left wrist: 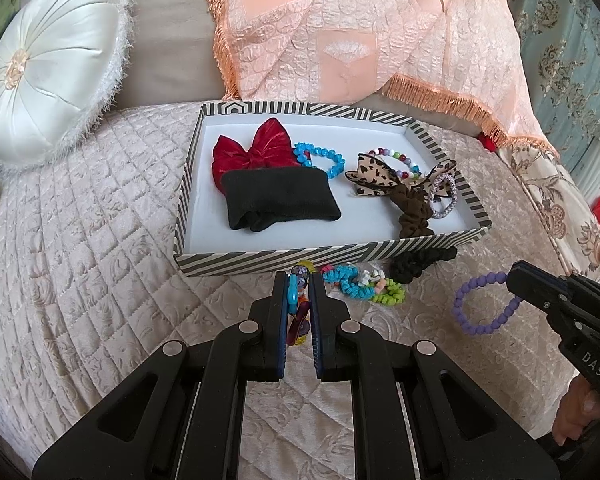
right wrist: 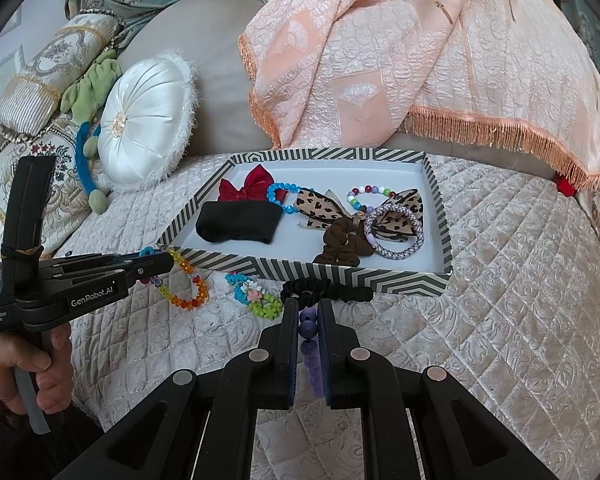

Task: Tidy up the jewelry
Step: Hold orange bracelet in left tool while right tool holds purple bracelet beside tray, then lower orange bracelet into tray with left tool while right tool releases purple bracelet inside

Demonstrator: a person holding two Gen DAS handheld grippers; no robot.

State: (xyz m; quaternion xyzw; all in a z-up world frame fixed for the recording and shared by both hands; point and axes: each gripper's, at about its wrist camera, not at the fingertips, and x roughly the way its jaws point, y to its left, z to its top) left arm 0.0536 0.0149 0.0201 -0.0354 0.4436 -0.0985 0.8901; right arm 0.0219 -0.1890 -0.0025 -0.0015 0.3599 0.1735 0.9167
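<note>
Quilted velvety bedcover (embossed); red bow, perhaps satin, glossy.

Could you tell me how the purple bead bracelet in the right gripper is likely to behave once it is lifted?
The purple bead bracelet will probably hang as a limp loop, since its strung beads already sag outside the right gripper. It looks light. The round, smooth beads might slip or roll between the pads, as only a couple appear pinched.
</note>
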